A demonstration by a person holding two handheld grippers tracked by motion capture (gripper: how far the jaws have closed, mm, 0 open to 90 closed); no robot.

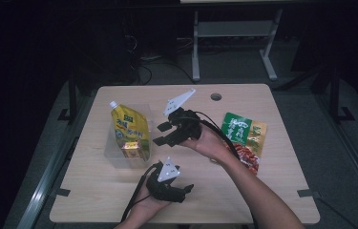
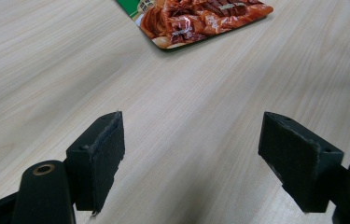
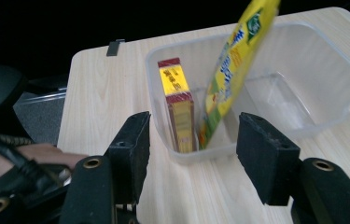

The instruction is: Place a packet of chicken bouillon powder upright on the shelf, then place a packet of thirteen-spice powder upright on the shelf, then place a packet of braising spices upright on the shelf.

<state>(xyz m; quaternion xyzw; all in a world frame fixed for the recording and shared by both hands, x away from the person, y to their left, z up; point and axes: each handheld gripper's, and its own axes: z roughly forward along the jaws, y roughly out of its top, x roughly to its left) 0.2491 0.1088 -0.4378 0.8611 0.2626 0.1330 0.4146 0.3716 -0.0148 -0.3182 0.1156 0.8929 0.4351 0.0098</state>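
High view: clear plastic bin (image 1: 114,155) sits left of centre on the table (image 1: 262,191). Inside it stand a yellow spout pouch (image 1: 128,125), leaning, and a small yellow-red box (image 1: 135,149). The right gripper (image 1: 163,134) is just beside the bin's right wall, jaws spread, holding nothing. The left gripper (image 1: 186,189) rests low near the front edge, also released, pointing right. A green snack packet (image 1: 244,138) lies flat on the right side, partly under the right forearm.

Left gripper view: left gripper (image 2: 191,158) jaws wide apart over bare wood, nothing between them. A corner of the snack packet (image 2: 200,18) lies ahead, well apart. Flat, thin, glossy film, probably light and slippery; I'd pinch an edge seam, not the face (hard to get a jaw under it on the table).

Right gripper view: right gripper (image 3: 192,149) open, aimed at the bin's (image 3: 303,126) near wall. The box (image 3: 178,107) stands upright against that wall; the pouch (image 3: 233,70) tilts beside it, seemingly touching at the base. The pouch looks soft, liquid-filled, bottom-heavy; best hold is likely the stiff top near the spout. The box is rigid and light, easy across its narrow faces. The bin wall blocks a level approach, so come from above; the bin may slide if bumped.
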